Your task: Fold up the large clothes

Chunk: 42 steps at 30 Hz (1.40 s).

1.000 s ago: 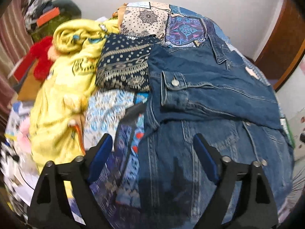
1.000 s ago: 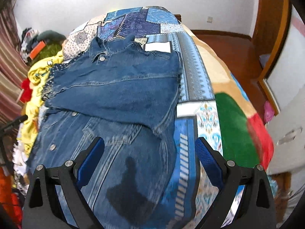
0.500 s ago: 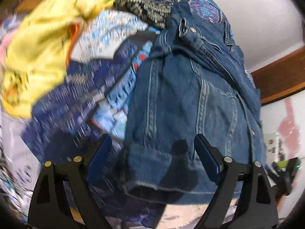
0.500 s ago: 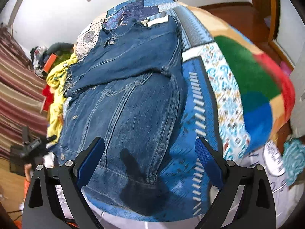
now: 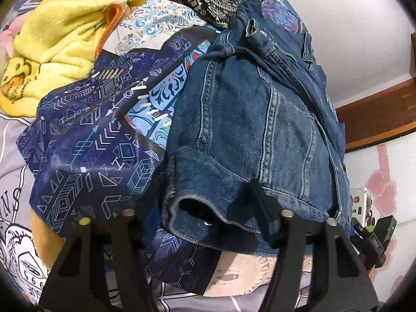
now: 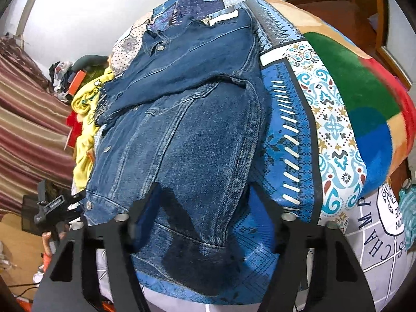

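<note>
You get even, fairly bright indoor light in both views, with no harsh glare. Each gripper throws a dark shadow onto the denim jacket (image 5: 249,119) just ahead of its fingers, so the light sits behind you. Both pictures bulge like a fisheye, darkening to black at the corners. The right view smears slightly at its right edge.

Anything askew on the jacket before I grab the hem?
Yes. The denim jacket lies skewed on the patchwork bedspread, and its hem hangs past the bed edge, curled up into an open roll at the left corner. Both the left gripper and right gripper are open at that hem.
</note>
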Available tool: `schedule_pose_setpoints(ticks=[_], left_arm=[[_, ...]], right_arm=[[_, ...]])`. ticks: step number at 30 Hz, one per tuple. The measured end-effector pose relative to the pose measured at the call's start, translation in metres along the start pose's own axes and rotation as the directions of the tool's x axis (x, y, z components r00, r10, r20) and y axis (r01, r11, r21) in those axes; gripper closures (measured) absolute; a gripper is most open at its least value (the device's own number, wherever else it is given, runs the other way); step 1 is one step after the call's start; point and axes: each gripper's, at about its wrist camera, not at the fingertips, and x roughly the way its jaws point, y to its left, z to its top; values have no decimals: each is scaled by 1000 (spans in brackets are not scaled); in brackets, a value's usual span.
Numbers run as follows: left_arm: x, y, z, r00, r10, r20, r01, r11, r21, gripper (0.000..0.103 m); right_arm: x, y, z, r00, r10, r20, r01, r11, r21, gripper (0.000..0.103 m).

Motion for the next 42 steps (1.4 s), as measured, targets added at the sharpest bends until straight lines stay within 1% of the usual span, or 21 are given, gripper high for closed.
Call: schedule_pose_setpoints(ticks=[1, 2, 4, 5, 6, 7, 8, 11, 14, 19, 22, 23, 25, 26, 27, 30, 33, 35, 37, 40, 42], left_arm=[[-3, -3, -1, 1000, 9, 10, -9, 1000, 12, 56], [-5, -4, 0, 1000, 24, 18, -24, 999, 23, 68], [-10, -10, 1, 998, 51, 34, -53, 997, 60, 74], [-12, -13, 2, 997, 57, 44, -60, 996, 73, 79], [-14, -16, 3, 997, 64, 52, -68, 994, 85, 81], [-16, -19, 4, 996, 68, 61, -74, 993, 96, 85], [-18, -22, 6, 995, 66, 71, -73, 992, 103, 88], [-25, -37, 13, 993, 48, 104, -61, 989, 132, 90], [-34, -58, 22, 988, 29, 151, -57, 982, 180, 91], [-55, -91, 53, 972, -70, 225, 19, 975, 219, 91], [-61, -113, 78, 959, -110, 261, 45, 968, 246, 91], [-63, -120, 84, 955, -116, 273, 45, 966, 254, 91], [-68, -133, 106, 940, -157, 303, 78, 963, 259, 91], [-69, -137, 120, 930, -183, 318, 104, 963, 249, 91], [-68, -140, 137, 921, -193, 338, 117, 966, 233, 91], [-59, -147, 179, 907, -183, 378, 114, 973, 198, 91], [-38, -157, 219, 910, -132, 392, 68, 982, 174, 91], [-21, -160, 239, 918, -104, 384, 41, 985, 169, 91], [3, -164, 259, 926, -59, 372, -2, 987, 162, 91], [43, -162, 282, 944, 7, 328, -60, 986, 154, 91], [75, -154, 293, 958, 55, 281, -99, 985, 143, 91]], right_arm=[[-1, 1, 0, 1000, -19, 1, 19, 1000, -7, 57], [-2, 1, -1, 1000, -25, 2, 25, 1000, -12, 58], [-3, 1, -2, 999, -32, 1, 32, 999, -20, 65], [-4, 1, -3, 999, -34, 2, 34, 999, -24, 67], [-4, 1, -4, 999, -37, 4, 37, 999, -30, 75], [-5, 2, -5, 1000, -20, 3, 20, 999, -34, 87], [-6, 3, -5, 1000, -4, 6, 4, 999, -33, 87], [-7, 9, -1, 999, 1, 32, 1, 999, -52, 90], [-9, 14, 8, 998, 41, 54, -38, 998, -57, 90], [-18, 34, 38, 991, 78, 113, -65, 991, -119, 90], [-22, 46, 66, 983, 97, 159, -70, 984, -165, 91], [-24, 51, 77, 978, 91, 187, -57, 982, -182, 91], [-25, 58, 99, 969, 35, 246, 16, 979, -202, 91], [-25, 58, 115, 960, 23, 279, 33, 980, -194, 91], [-22, 57, 133, 957, 20, 288, 34, 983, -180, 91], [-12, 53, 182, 949, -1, 316, 49, 988, -146, 91], [0, 54, 221, 944, -20, 330, 69, 988, -139, 91], [12, 53, 245, 944, -17, 328, 61, 990, -125, 91], [29, 49, 265, 949, -40, 314, 78, 991, -110, 92], [63, 39, 285, 963, -74, 258, 97, 992, -76, 91], [86, 29, 292, 975, -97, 198, 110, 992, -58, 91]])
